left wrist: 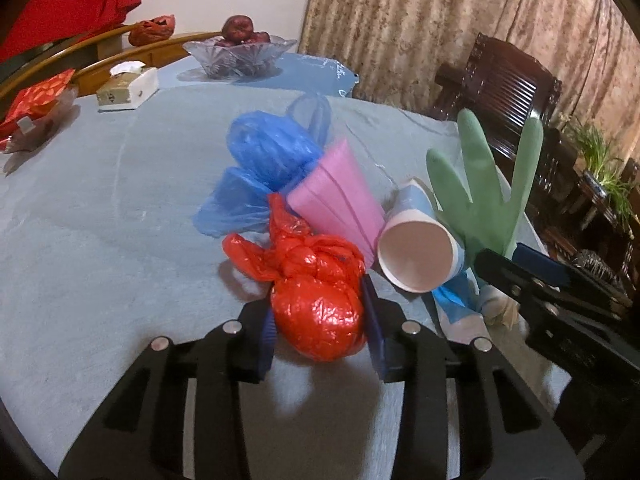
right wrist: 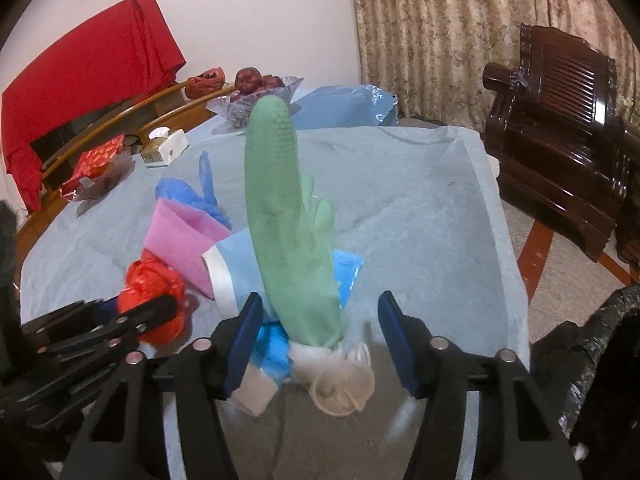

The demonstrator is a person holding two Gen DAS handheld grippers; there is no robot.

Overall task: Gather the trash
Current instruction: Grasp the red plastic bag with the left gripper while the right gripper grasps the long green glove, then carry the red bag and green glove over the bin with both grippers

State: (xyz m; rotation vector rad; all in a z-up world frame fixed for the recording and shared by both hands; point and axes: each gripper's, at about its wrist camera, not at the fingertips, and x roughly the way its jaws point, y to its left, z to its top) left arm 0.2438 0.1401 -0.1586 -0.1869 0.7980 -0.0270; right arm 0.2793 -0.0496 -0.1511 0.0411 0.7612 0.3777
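Underneath everything, a pale blue tablecloth [right wrist: 420, 216] is covering the table, with a dark carved chair [right wrist: 556, 128] standing off to the right. Near the middle of the cloth, the trash is lying bunched together: a green rubber glove [right wrist: 280, 216] is standing upright on the right, a blue plastic bag [left wrist: 268, 160] is sitting at the far side, a pink paper piece [left wrist: 340, 196] is leaning beside a paper cup [left wrist: 416, 256] lying on its side, and a knotted red plastic bag [left wrist: 316, 312] is lying nearest. The left gripper [left wrist: 320, 336] is pressing both blue pads against the red bag. The right gripper [right wrist: 316, 340] is standing wide apart around the glove's white cuff, gripping nothing.
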